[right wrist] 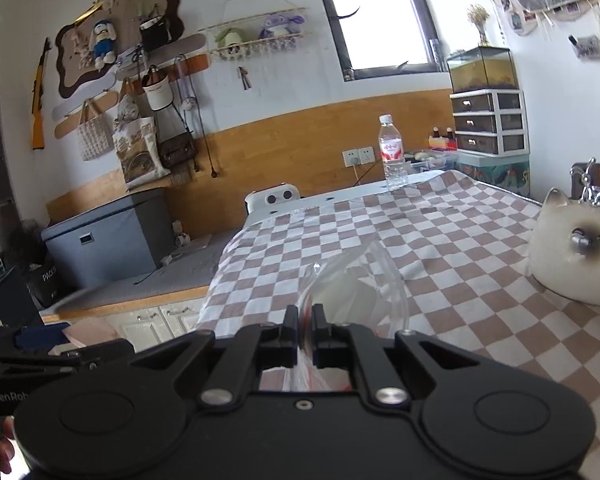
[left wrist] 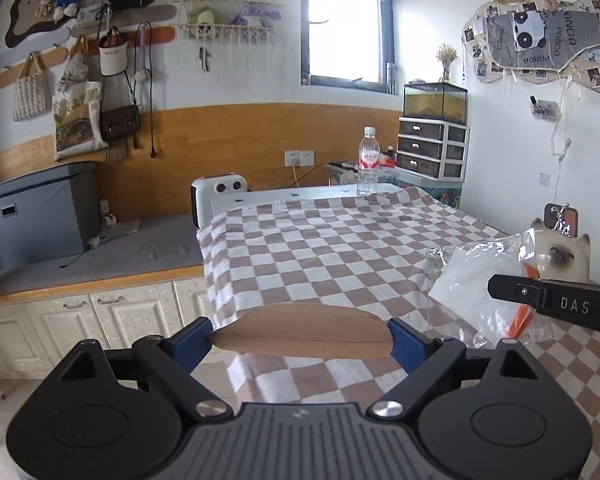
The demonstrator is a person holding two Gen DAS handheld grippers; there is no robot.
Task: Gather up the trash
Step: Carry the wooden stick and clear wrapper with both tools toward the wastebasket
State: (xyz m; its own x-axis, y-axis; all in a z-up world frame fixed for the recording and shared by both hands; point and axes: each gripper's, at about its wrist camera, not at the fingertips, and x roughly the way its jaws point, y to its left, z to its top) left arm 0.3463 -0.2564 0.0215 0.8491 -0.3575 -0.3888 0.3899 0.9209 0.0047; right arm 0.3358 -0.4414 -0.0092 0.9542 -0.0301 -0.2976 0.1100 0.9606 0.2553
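- Left wrist view: a flat wooden piece with a curved upper edge is clamped crosswise between the blue-padded fingers of the left gripper, the jaws standing wide around it.
- Beyond it, a table draped in a brown-and-white checked cloth is seen, with a clear water bottle standing upright at its far edge.
- At the right of this view, a clear plastic bag with white and orange contents is held up over the cloth by the right gripper, which is seen from the side — only its black finger marked "DAS" is visible there.
- A cream cat-shaped figure is seen just behind the bag, near the wall.
- Right wrist view: the right gripper is seen with its jaws drawn narrow, pinched on the edge of the clear plastic bag, which bulges forward above the checked cloth.
- The water bottle is shown upright at the far side of the table, well apart from the bag.
- The cat-shaped figure is seen resting on the cloth at the right.
- At the lower left of this view, part of the left gripper — a blue pad and black frame — is visible; its grip cannot be told from here.
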